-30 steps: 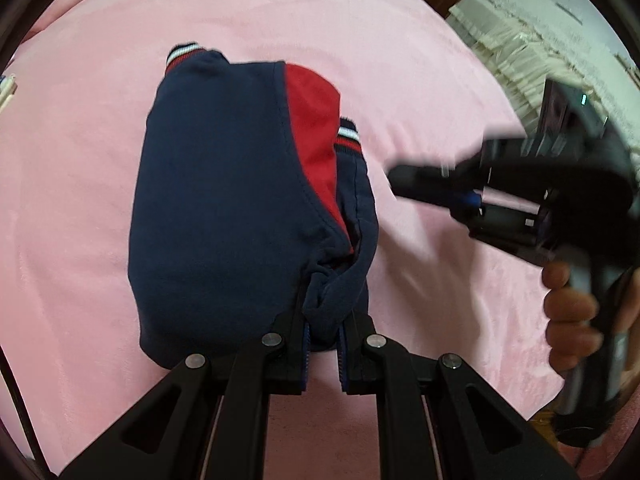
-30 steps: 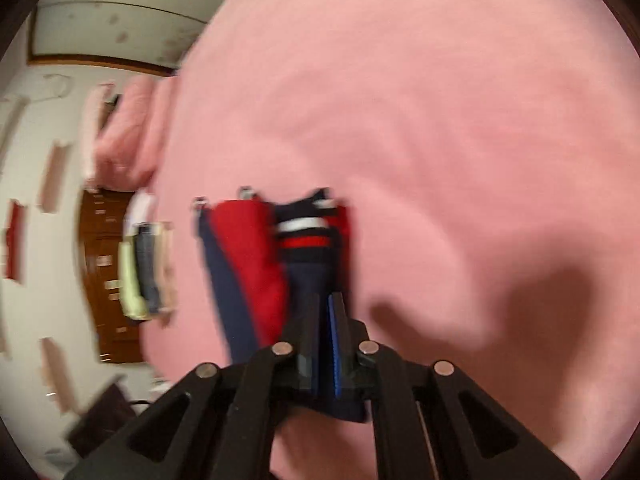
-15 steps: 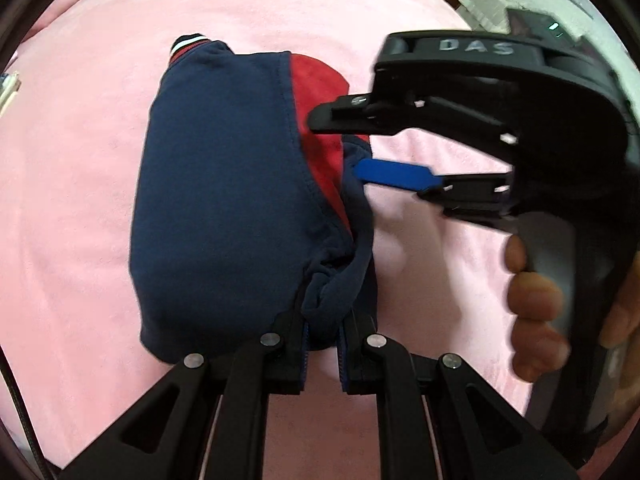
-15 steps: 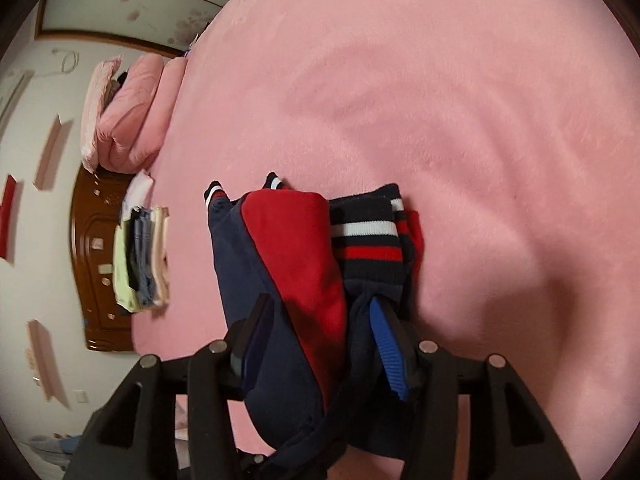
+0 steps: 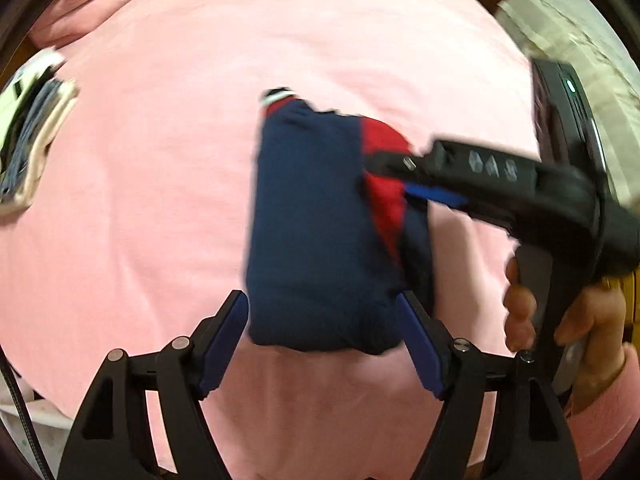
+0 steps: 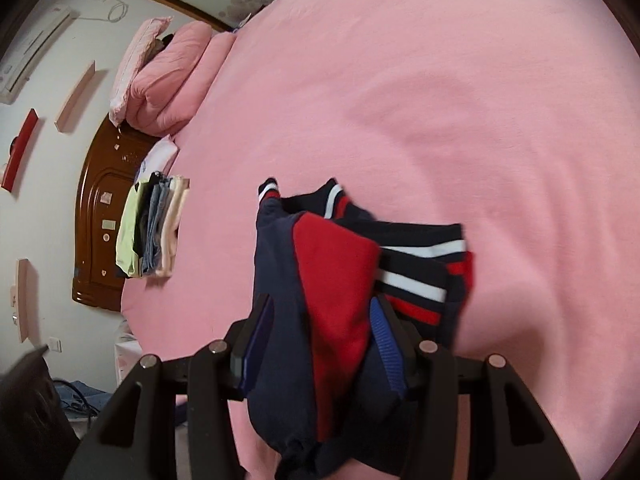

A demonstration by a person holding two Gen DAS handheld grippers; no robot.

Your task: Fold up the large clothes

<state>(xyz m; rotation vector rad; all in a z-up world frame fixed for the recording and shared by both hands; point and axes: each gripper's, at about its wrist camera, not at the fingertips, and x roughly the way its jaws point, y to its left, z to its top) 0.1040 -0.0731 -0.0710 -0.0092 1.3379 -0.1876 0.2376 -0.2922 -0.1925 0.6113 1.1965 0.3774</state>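
Observation:
A folded navy and red garment with striped cuffs lies on the pink bed. My left gripper is open, its blue pads either side of the bundle's near edge. My right gripper is closed around the thick folded garment from the right side, jaws held apart by the cloth between its blue pads. In the left wrist view the right gripper reaches in from the right, held by a hand.
A stack of folded clothes sits at the bed's left edge, also in the left wrist view. Pink pillows lie by the wooden headboard. Pink sheet spreads around the garment.
My left gripper has opened and let go of the garment's near edge. My right gripper has closed in around the bundle from the right; the bundle has shifted a little.

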